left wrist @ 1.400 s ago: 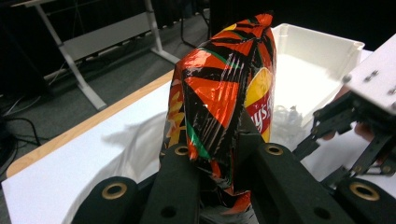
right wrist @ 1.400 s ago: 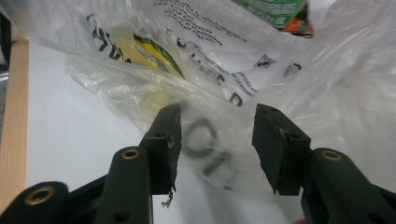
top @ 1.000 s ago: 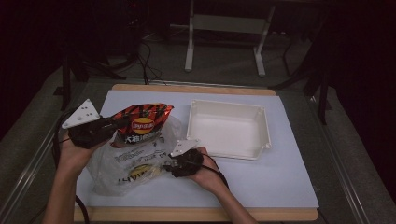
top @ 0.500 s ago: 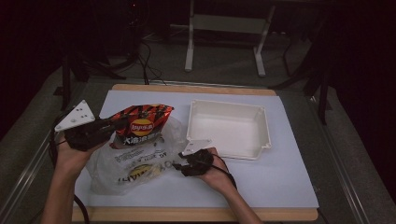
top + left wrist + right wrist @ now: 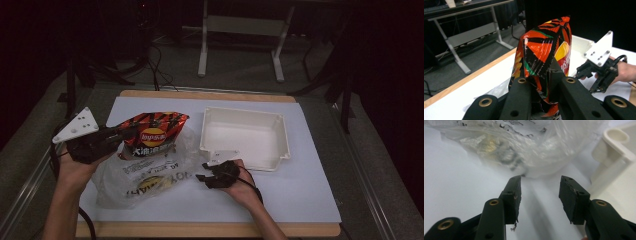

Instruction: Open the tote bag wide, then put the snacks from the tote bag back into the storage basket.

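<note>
The left tongs [image 5: 544,82] are pinching the chip bag [image 5: 152,135] by a thin seam near the table's left edge, so it is likely slipping free if tugged. The right tongs [image 5: 540,195] are gaping empty beside the clear plastic bag [image 5: 145,175], which is risking snagging the chips.

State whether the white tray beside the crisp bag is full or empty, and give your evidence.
Empty. The high view shows the white tray's bare floor, with no item inside.

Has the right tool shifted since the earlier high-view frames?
Yes. The right tool has slid rightward along the white tray's front edge, away from the plastic bag; its jaws stand open.
</note>
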The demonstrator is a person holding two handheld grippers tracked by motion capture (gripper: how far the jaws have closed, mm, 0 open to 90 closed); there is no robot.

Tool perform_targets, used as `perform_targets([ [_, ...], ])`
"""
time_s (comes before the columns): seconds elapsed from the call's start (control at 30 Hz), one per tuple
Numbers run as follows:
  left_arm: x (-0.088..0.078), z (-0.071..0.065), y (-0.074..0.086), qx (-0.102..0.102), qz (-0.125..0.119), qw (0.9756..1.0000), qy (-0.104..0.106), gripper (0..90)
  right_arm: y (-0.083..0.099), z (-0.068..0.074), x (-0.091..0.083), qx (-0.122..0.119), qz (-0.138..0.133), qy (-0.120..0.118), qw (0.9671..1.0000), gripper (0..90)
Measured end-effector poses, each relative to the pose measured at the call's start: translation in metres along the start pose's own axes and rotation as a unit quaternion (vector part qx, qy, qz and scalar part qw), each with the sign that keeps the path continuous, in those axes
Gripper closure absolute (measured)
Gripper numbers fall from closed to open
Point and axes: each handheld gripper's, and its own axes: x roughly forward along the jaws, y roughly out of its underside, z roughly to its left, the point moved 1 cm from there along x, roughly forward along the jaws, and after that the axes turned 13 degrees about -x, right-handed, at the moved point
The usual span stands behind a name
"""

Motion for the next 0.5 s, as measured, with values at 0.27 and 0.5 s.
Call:
perform_targets([
  [0.27,0.003,0.000,-0.006,0.004,-0.001,1.0000,0.005,84.4,0.012,-0.002,-0.007,0.007,0.002,0.005,1.0000,52.1],
  [0.5,0.001,0.003,-0.012,-0.003,-0.013,0.9998,0.014,84.4,0.025,-0.004,-0.015,0.016,0.000,0.010,0.9998,51.4],
])
